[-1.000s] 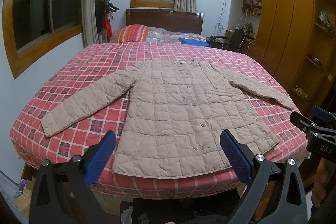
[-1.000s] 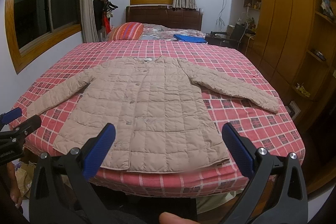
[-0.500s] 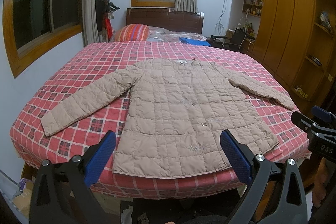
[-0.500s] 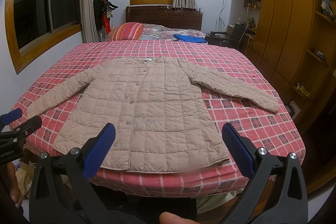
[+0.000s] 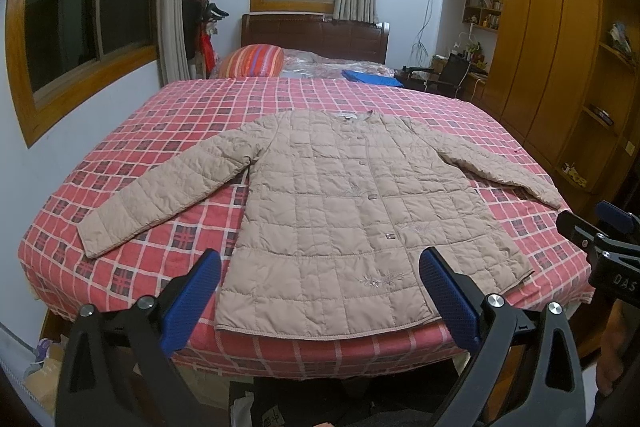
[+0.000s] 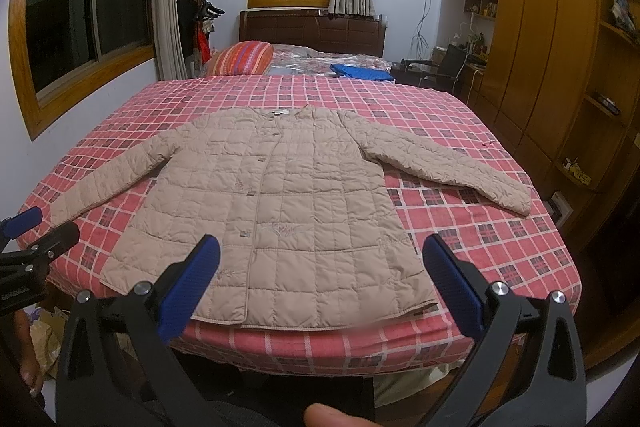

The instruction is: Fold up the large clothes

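A beige quilted jacket (image 5: 344,203) lies flat and buttoned on the red checked bed (image 5: 168,115), sleeves spread out to both sides, hem toward me. In the right wrist view the same jacket (image 6: 272,203) sits a little left of centre. My left gripper (image 5: 320,267) hangs open in front of the hem, off the near bed edge, with nothing between its blue pads. My right gripper (image 6: 322,259) is open too, held level with the hem's right half. Each gripper shows at the edge of the other's view: right gripper (image 5: 600,239), left gripper (image 6: 36,239).
A striped pillow (image 5: 252,61) and a blue folded item (image 5: 370,77) lie at the bed's far end by the headboard (image 5: 316,35). A wooden wardrobe wall (image 5: 552,67) runs along the right, a coat stand (image 5: 204,11) stands at the back left.
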A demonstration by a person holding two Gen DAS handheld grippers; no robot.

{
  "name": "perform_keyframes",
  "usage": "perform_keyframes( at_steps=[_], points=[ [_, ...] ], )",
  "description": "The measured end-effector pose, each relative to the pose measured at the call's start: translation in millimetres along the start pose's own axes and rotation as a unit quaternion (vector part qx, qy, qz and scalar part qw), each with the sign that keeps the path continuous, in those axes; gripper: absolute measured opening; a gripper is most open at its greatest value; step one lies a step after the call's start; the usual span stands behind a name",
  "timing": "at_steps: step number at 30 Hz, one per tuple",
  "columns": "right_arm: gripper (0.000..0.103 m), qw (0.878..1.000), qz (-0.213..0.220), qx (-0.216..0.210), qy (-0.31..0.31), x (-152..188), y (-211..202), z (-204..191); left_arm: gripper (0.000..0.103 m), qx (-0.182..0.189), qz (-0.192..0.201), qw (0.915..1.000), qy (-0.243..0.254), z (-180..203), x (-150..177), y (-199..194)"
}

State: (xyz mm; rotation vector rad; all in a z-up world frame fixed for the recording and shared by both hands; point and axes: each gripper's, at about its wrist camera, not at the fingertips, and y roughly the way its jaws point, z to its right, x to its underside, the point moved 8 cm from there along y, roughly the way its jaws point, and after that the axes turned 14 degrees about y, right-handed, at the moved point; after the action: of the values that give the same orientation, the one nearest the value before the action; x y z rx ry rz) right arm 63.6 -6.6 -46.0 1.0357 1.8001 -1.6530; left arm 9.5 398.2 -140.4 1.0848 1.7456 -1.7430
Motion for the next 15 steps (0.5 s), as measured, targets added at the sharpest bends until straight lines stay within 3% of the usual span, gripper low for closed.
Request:
perform_keyframes(
  at_steps=[4, 6, 8, 10, 13, 15],
  points=[
    [0.101, 1.000, -0.001, 0.002, -0.003, 0.4, 4.3, 0.3, 0.099, 0.005, 0.001, 1.0000, -0.002, -0.2, 0.7, 5.7],
    [0.101, 1.000, 0.003, 0.003, -0.004, -0.6, 12.4, 2.6, 0.099, 0.026, 0.008, 0.9996, -0.003, 1.9, -1.5, 10.1],
    [0.101, 1.000, 0.006, 0.009, -0.006, -2.5, 27.8, 9.1, 0.099, 0.046, 0.017, 0.9988, -0.008, 2.2, -5.8, 22.5],
    [0.101, 1.000, -0.008, 0.007, -0.004, -5.2, 51.2, 21.6, 0.099, 0.043, 0.035, 0.9984, -0.008, 0.0, -11.5, 34.4],
    [0.100, 0.998, -0.047, -0.001, 0.047, -13.8, 88.1, 58.1, 0.099, 0.005, 0.070, 0.9974, 0.012, -0.6, -20.3, 50.3],
    [0.100, 0.992, -0.068, -0.025, 0.108, -20.6, 107.5, 87.0, 0.099, 0.009, 0.067, 0.9968, 0.042, 9.3, -26.2, 65.8]
  ],
)
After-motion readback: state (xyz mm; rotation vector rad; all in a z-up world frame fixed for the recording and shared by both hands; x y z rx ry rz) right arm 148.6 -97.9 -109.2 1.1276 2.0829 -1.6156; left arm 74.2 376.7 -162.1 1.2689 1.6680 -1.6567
